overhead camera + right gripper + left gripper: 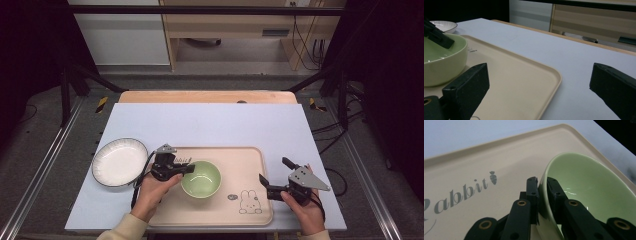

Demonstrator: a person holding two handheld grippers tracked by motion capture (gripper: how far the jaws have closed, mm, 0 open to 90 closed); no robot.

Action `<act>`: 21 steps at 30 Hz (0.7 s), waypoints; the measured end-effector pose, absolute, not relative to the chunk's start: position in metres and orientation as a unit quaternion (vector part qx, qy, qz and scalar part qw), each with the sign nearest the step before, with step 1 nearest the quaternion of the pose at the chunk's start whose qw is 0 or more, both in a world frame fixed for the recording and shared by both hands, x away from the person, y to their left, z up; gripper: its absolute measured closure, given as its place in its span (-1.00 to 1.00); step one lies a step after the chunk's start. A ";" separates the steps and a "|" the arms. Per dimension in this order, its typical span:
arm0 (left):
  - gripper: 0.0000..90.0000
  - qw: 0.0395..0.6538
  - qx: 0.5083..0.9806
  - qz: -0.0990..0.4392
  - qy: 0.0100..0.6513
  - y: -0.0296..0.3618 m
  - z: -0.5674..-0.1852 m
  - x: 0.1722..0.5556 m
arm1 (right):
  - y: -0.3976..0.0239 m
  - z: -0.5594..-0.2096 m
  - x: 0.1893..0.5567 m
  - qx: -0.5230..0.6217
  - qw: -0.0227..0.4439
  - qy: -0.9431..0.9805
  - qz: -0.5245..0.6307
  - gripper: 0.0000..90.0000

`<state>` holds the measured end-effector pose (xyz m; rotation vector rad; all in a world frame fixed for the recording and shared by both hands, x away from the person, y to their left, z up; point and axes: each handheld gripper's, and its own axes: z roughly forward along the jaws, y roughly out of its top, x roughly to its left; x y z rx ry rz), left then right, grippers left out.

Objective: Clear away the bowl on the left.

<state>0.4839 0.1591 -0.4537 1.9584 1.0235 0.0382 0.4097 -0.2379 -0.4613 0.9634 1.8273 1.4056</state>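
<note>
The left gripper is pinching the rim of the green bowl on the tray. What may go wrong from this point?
1. The left gripper holds the glossy pale green bowl only by a thin part of its rim, one jaw inside and one outside. If lifted, the bowl may tilt or slip out.
2. The bowl sits on the smooth beige plastic tray; a sideways pull may drag it instead.
3. The white round plate lies close to the left, so a leftward swing might hit it.

A pale blue tabletop (210, 125) fills the middle; grey floor (45, 145) flanks it, a wooden cabinet (230, 25) stands top centre, and cables (310, 47) hang upper right.
</note>
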 end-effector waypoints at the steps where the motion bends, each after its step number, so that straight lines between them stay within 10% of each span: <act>1: 0.80 0.448 0.793 0.016 0.413 0.159 -0.454 0.484 | -0.238 -0.461 0.410 0.367 0.316 0.693 0.534 -0.94; 21: 0.82 0.438 0.804 0.033 0.402 0.157 -0.455 0.482 | -0.238 -0.462 0.410 0.371 0.317 0.691 0.534 -0.94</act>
